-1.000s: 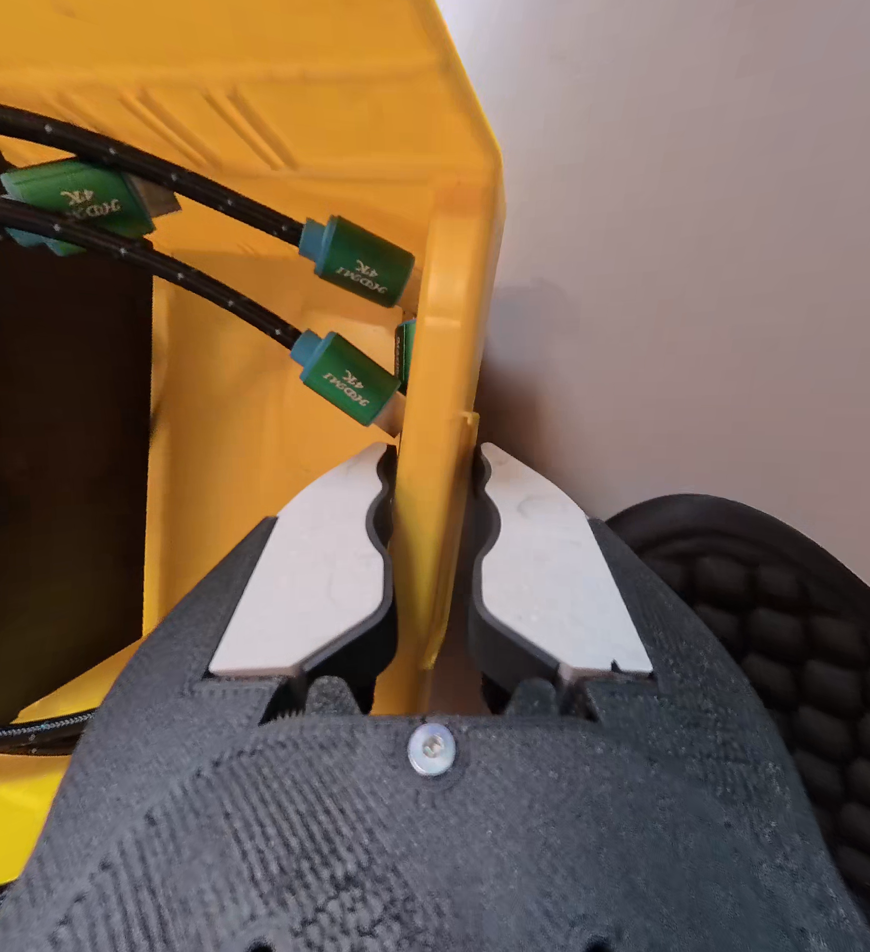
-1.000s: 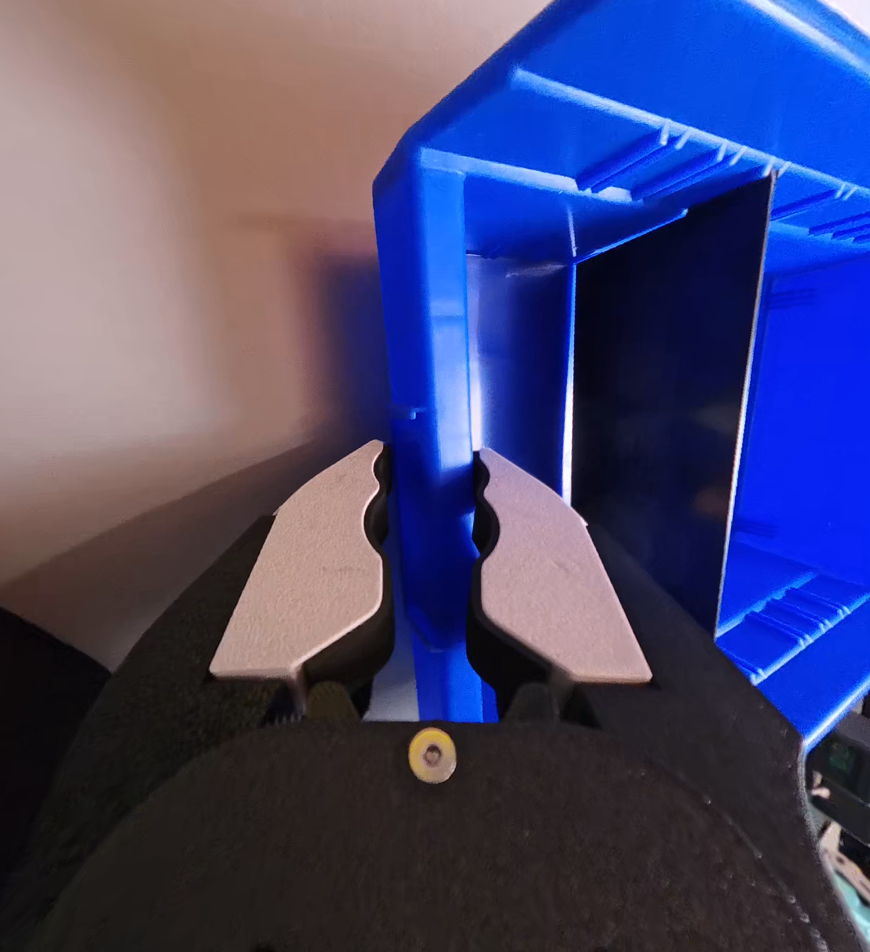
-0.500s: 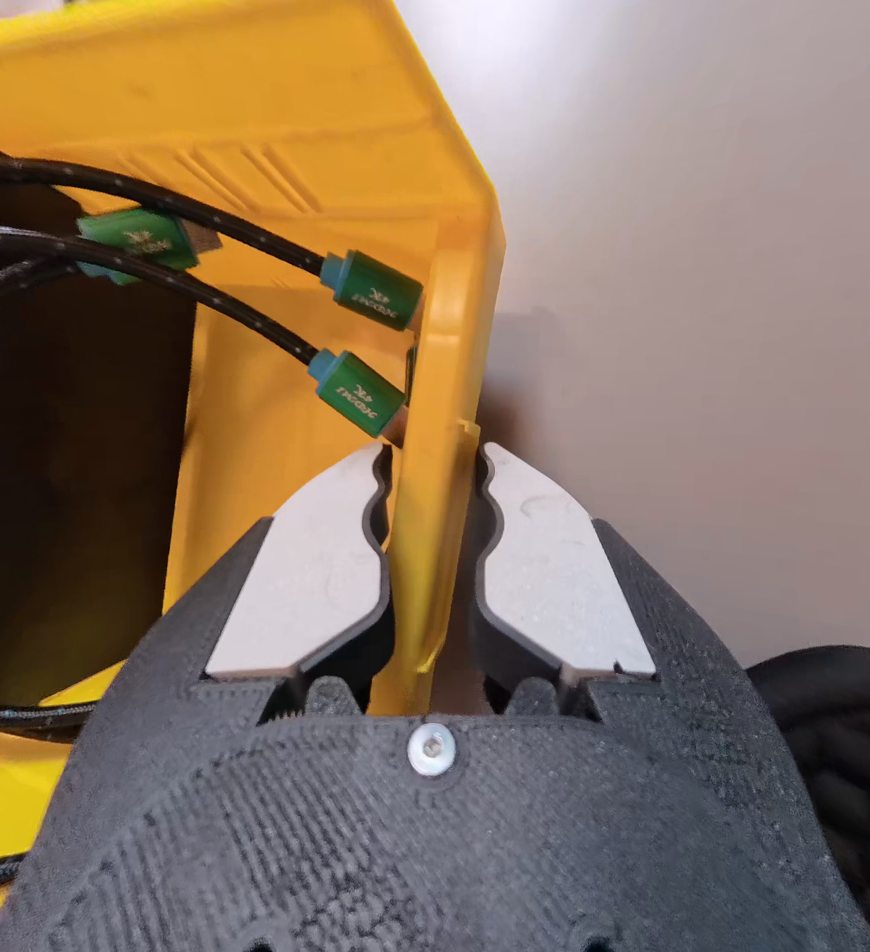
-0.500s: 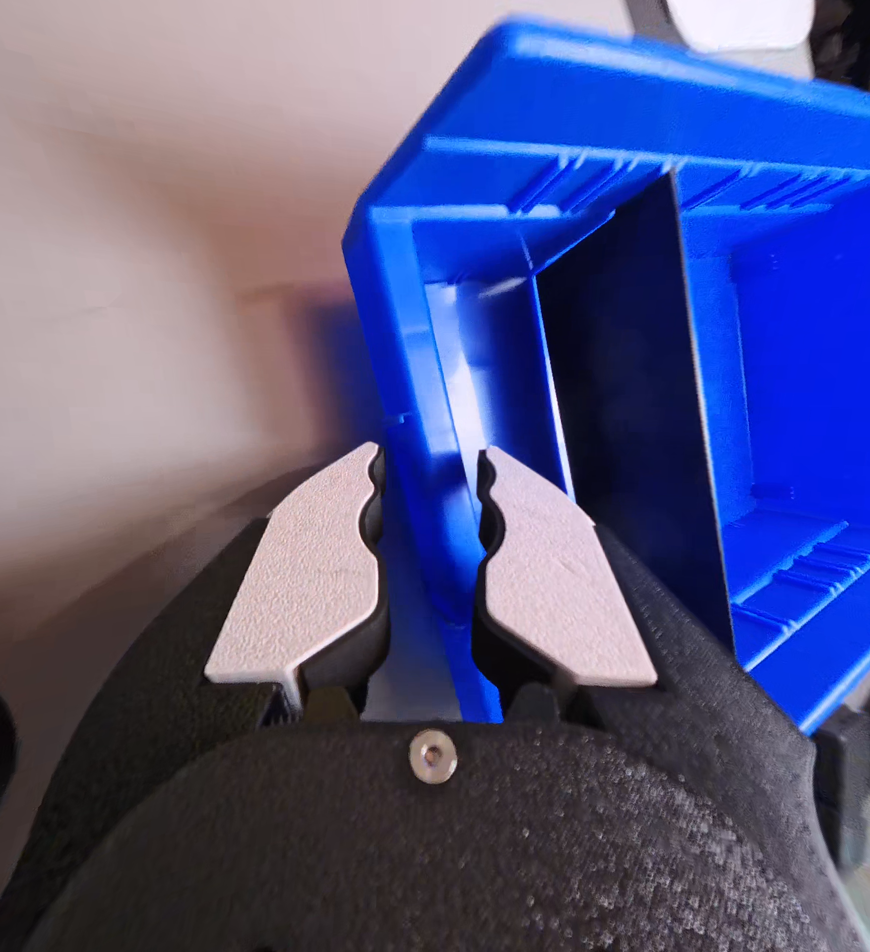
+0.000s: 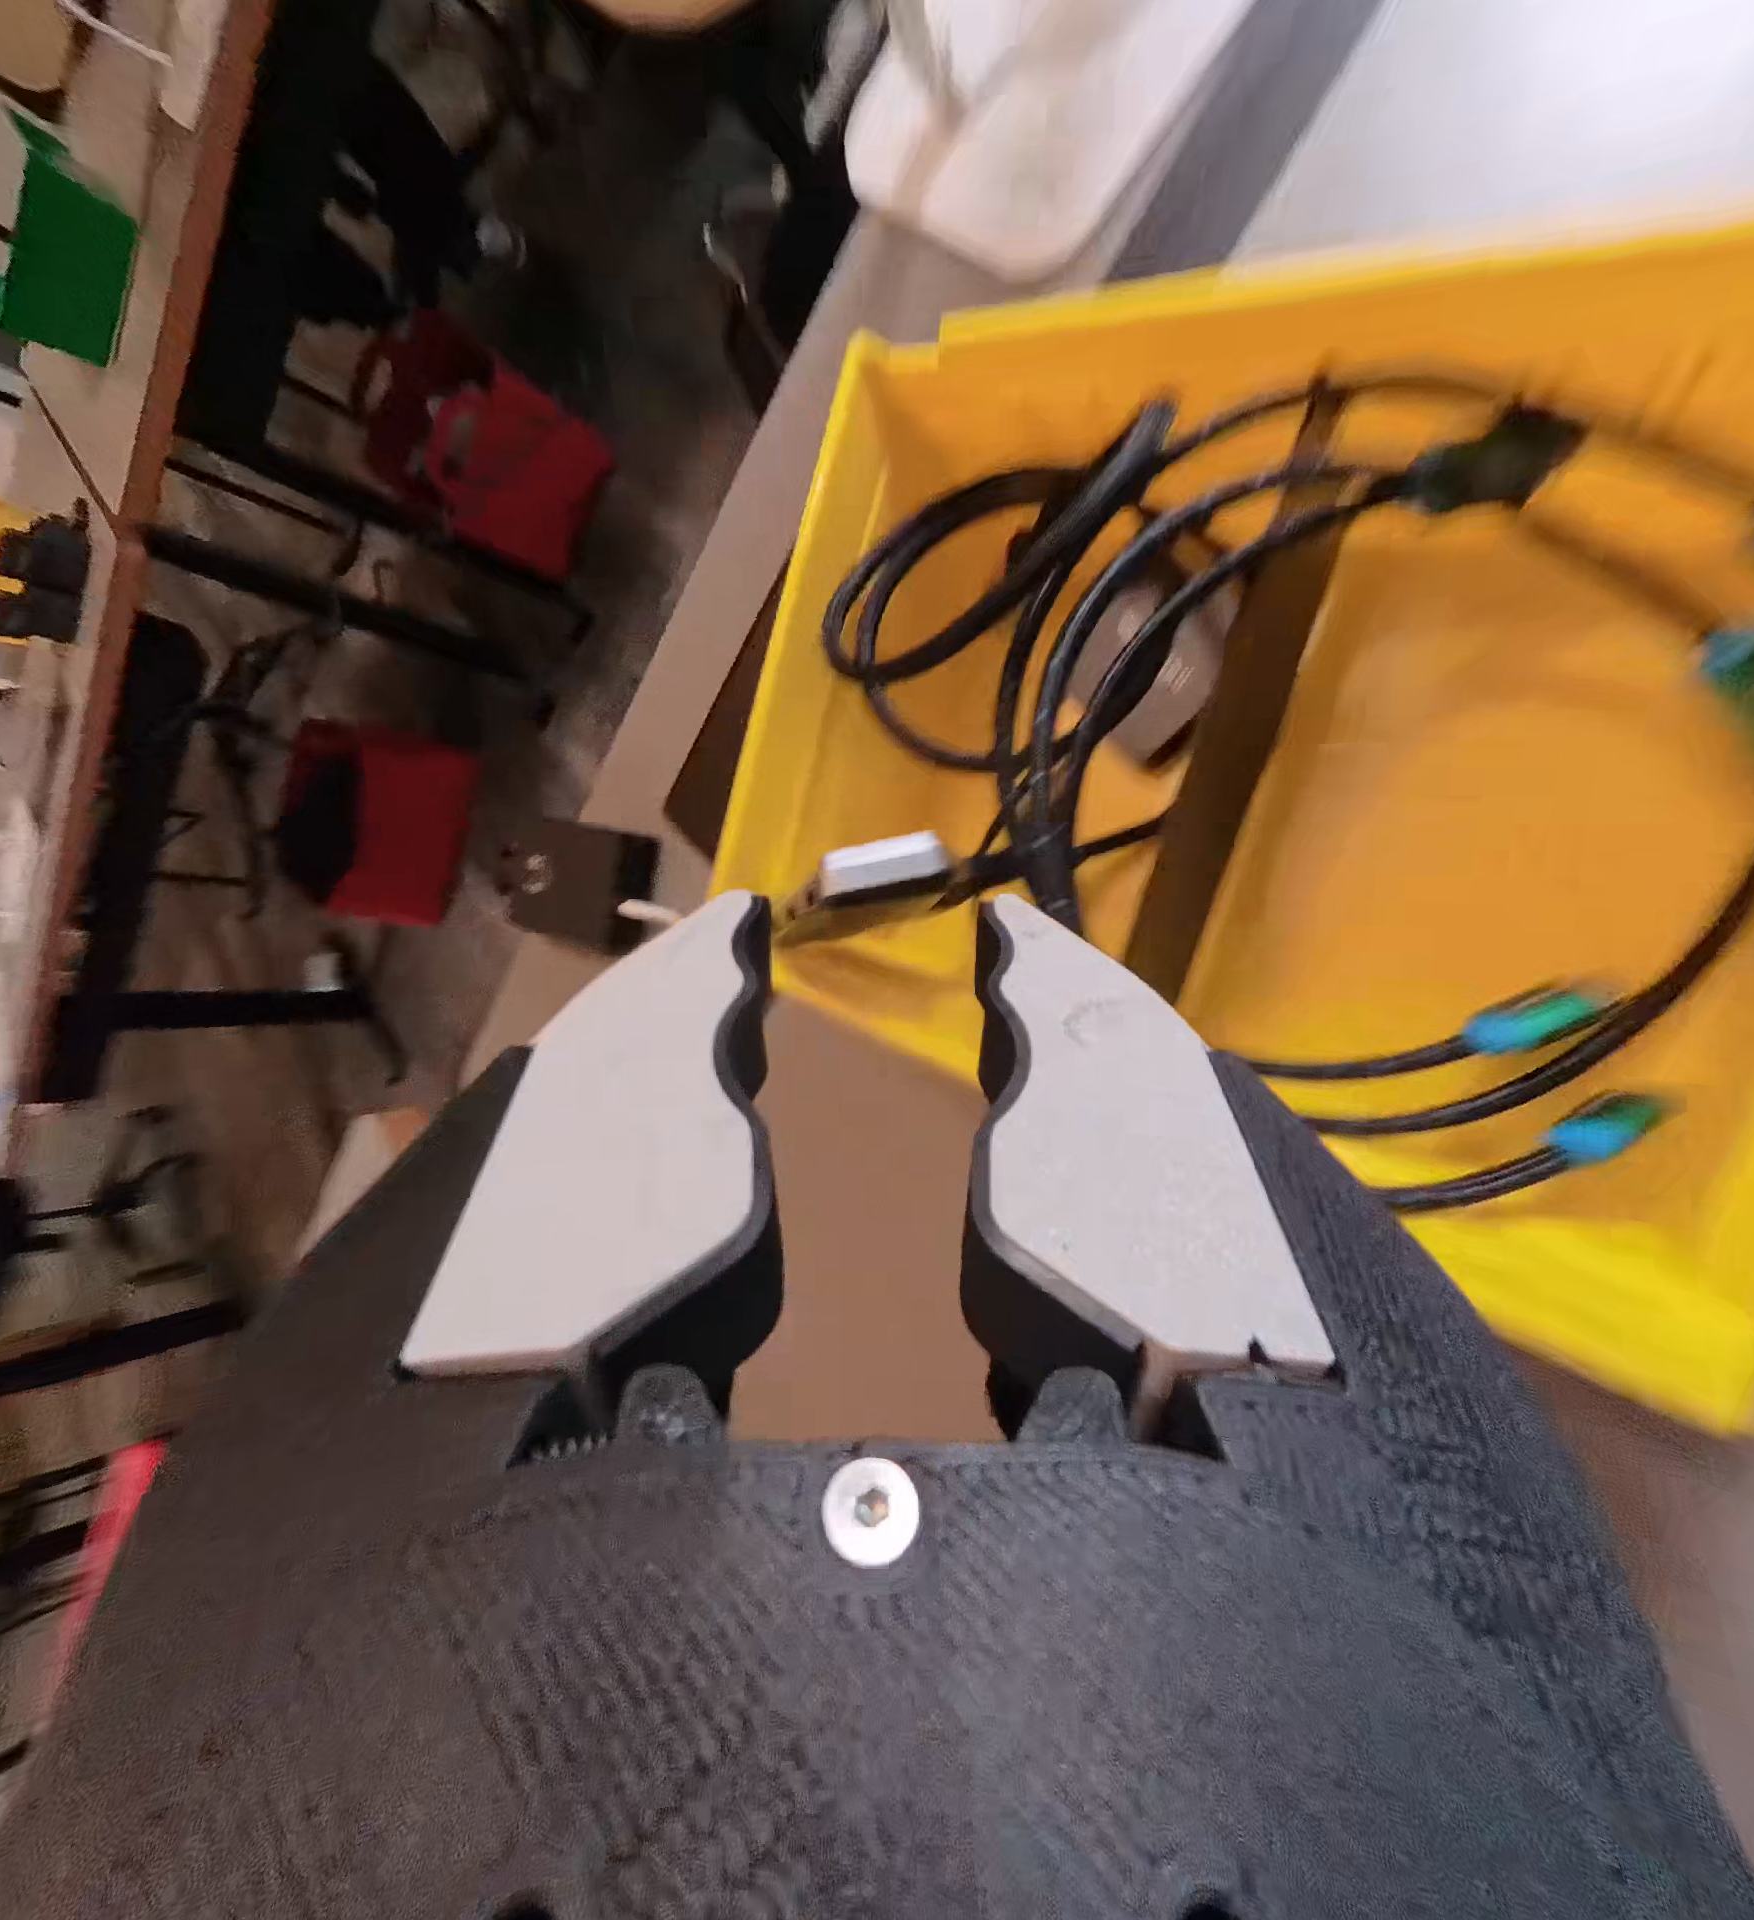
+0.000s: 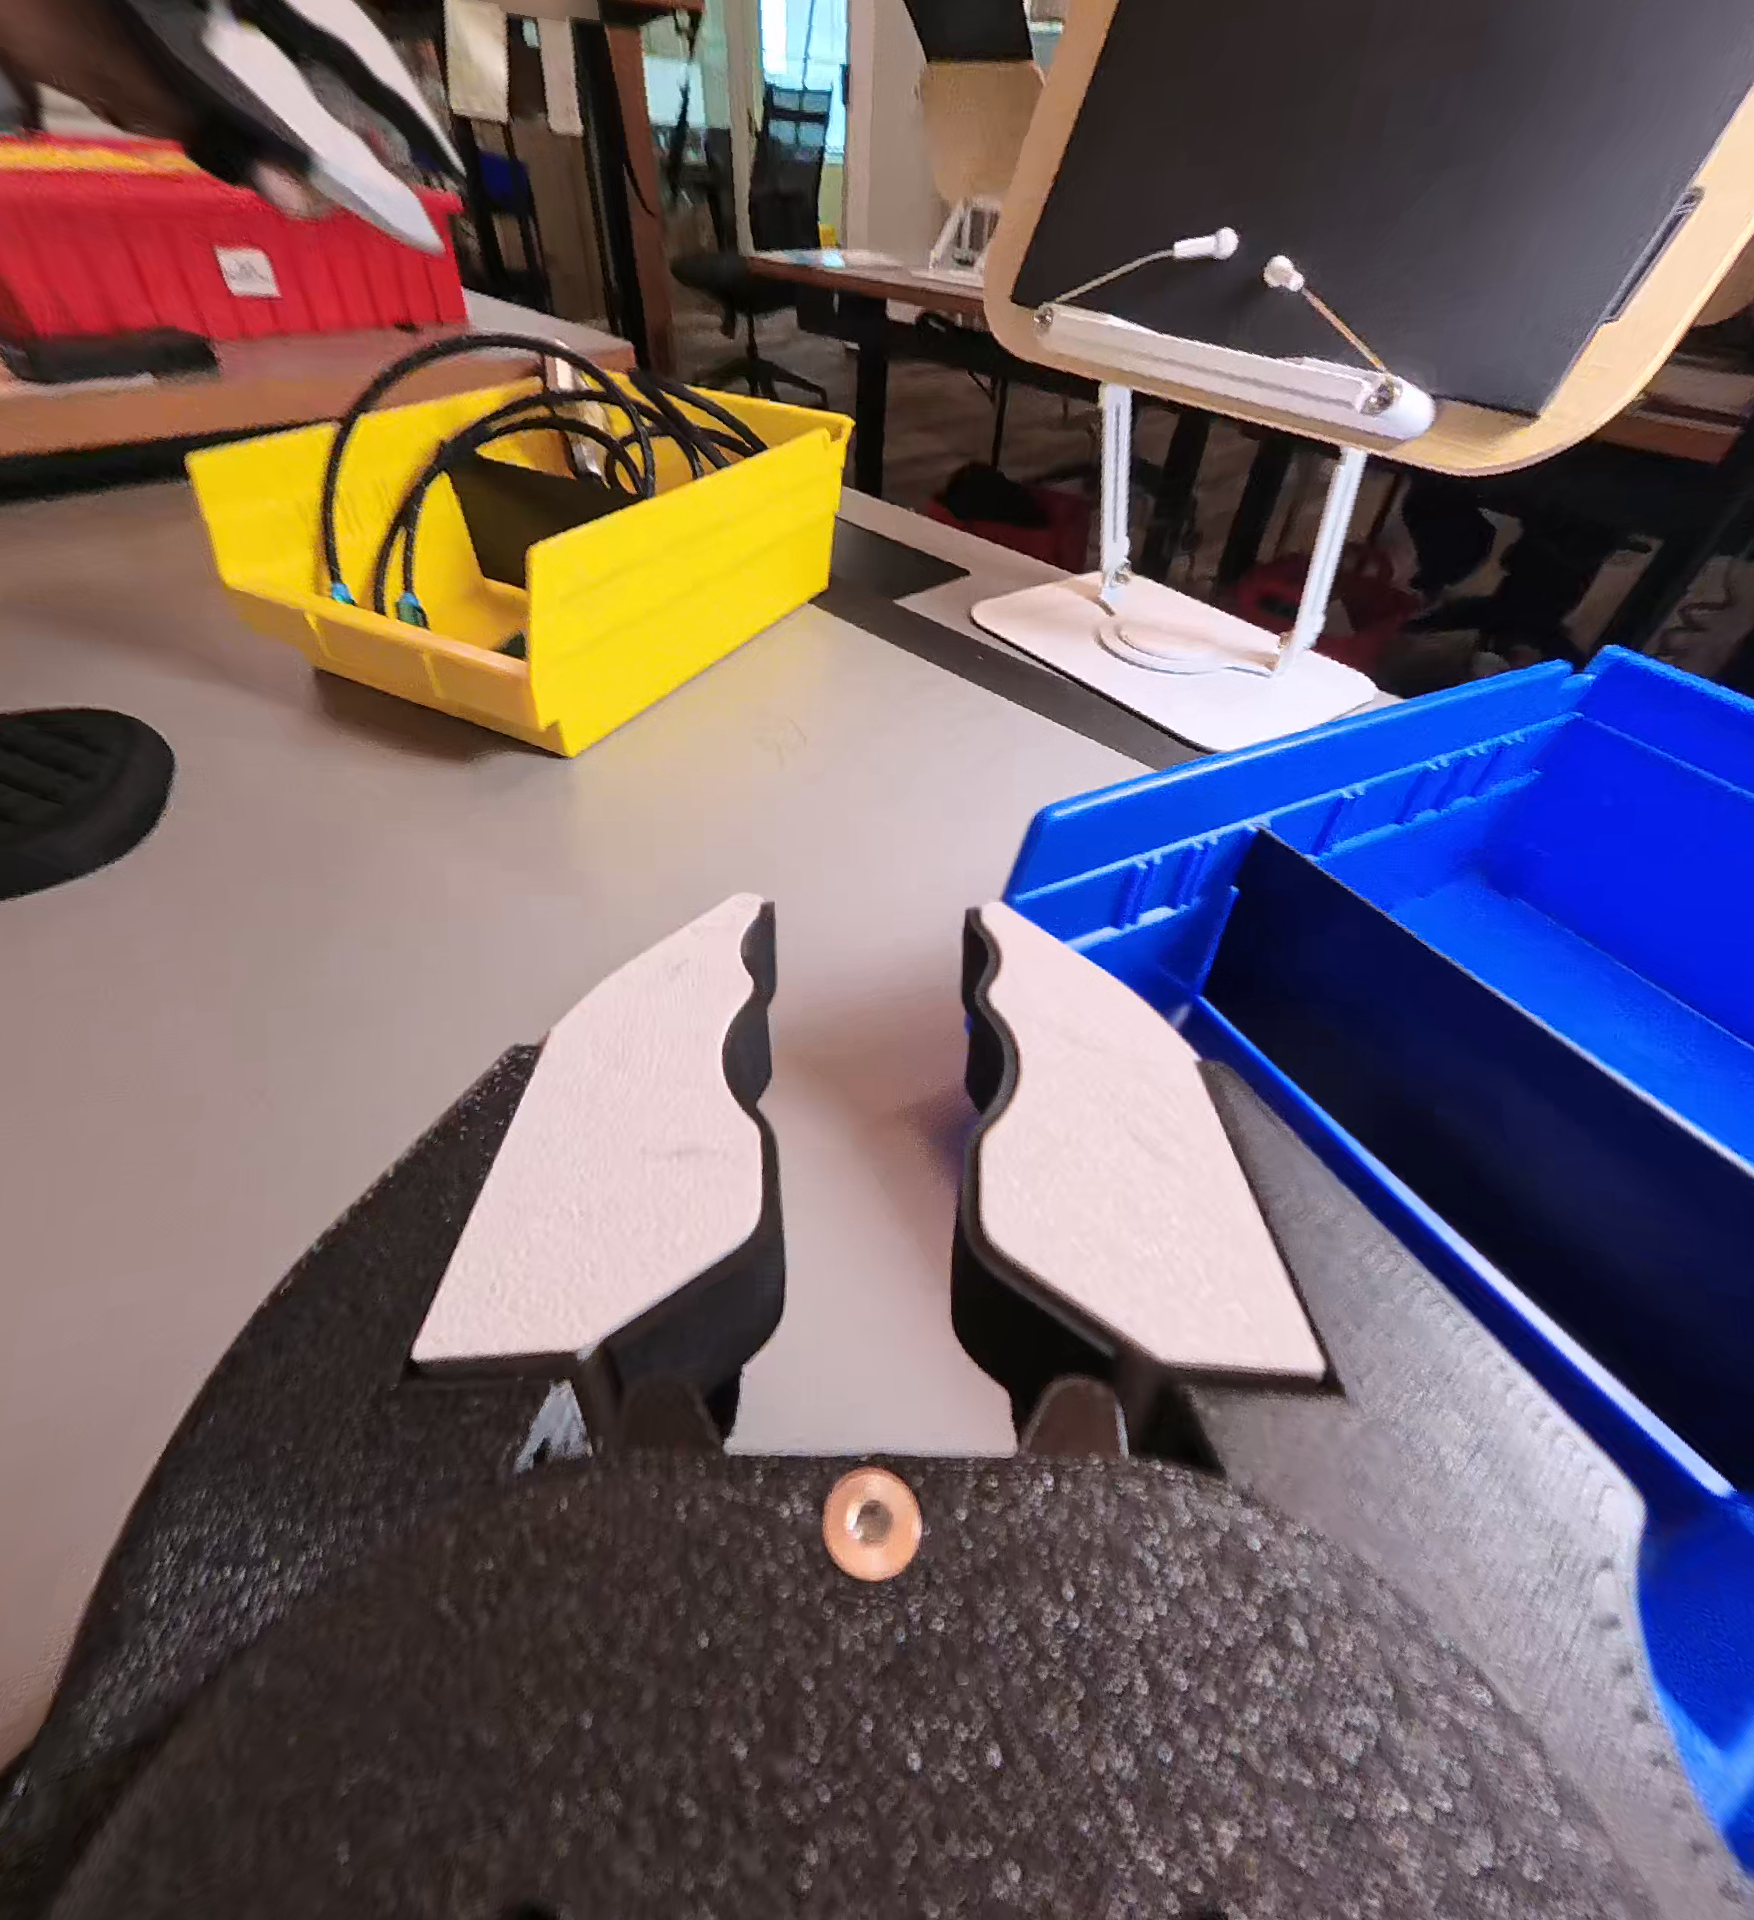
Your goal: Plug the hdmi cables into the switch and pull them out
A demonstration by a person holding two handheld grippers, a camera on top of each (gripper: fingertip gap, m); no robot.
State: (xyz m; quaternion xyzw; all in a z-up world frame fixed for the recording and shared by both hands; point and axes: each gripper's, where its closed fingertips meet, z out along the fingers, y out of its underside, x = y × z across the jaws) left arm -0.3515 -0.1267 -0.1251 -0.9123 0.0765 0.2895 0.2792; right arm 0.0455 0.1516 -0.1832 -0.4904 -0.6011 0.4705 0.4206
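Note:
A yellow bin [image 5: 1475,831] holds several black braided HDMI cables [image 5: 1018,540] with green and blue plugs [image 5: 1527,1020]. A grey switch [image 5: 1164,665] lies in it under the cables, beside a dark divider. My left gripper [image 5: 873,935] is open and empty, just off the bin's near corner; this view is blurred. My right gripper [image 6: 868,945] is open and empty over the grey table [image 6: 437,935], next to a blue bin [image 6: 1372,790]. The yellow bin [image 6: 665,592] with its cable plugs [image 6: 405,608] stands farther back, with the left gripper [image 6: 333,177] above it.
The blue bin holds only a dark divider [image 6: 1475,1091]. A black ribbed pad [image 6: 21,800] lies at the table's left. A white stand with a black board [image 6: 1216,644] is at the back right. A red bin [image 6: 177,260] sits on another table behind.
Both grippers have let go of the bin walls they were shut on, opened, and pulled back. The yellow and blue bins now rest flat on the table.

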